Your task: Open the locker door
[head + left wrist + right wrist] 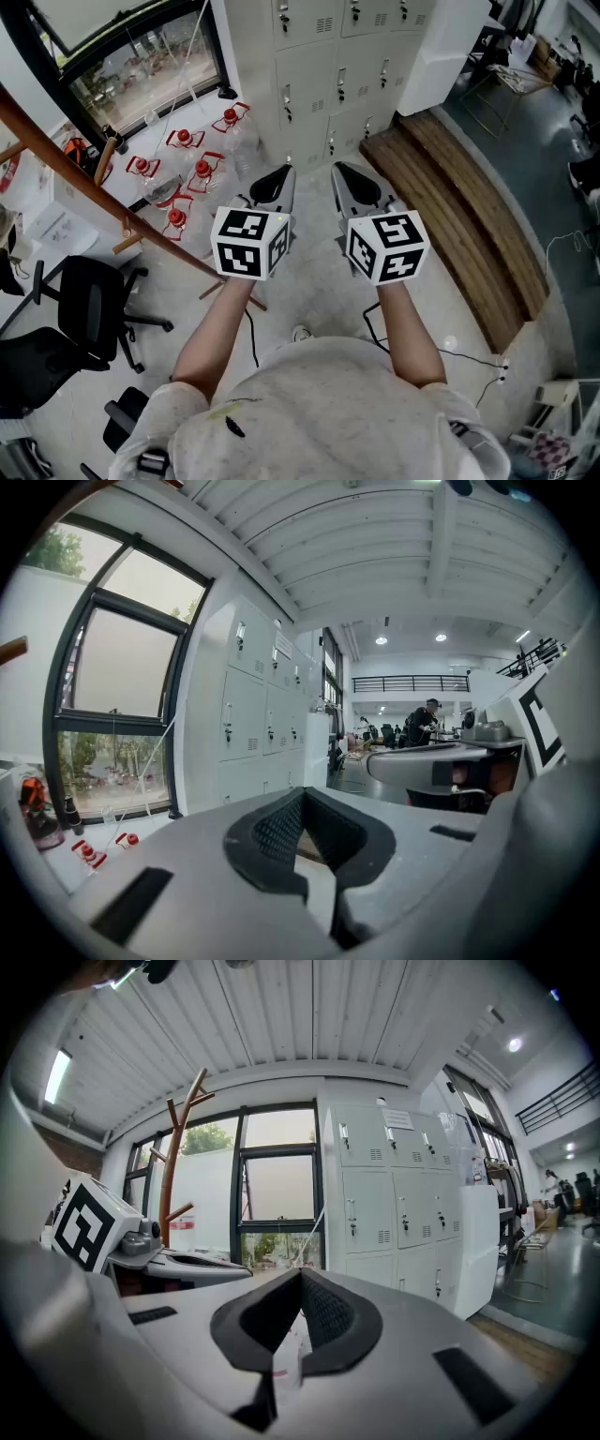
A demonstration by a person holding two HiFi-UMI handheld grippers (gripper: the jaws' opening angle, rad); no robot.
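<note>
A bank of white lockers point(314, 70) with small latch handles stands ahead, all doors closed. Both grippers are held side by side in mid-air, well short of the lockers and touching nothing. My left gripper point(284, 172) is shut and empty, its black fingertips meeting in a point. My right gripper point(339, 170) is shut the same way. In the left gripper view the lockers point(246, 714) lie ahead to the left of the closed left gripper point(302, 795). In the right gripper view the lockers point(389, 1199) stand to the right of the shut right gripper point(300, 1275).
Several clear water bottles with red caps point(192, 169) lie on the floor by the window point(141, 56). A brown wooden coat stand point(84, 178) slants across the left. Black office chairs point(84, 305) stand at lower left. A wooden step point(459, 206) runs along the right.
</note>
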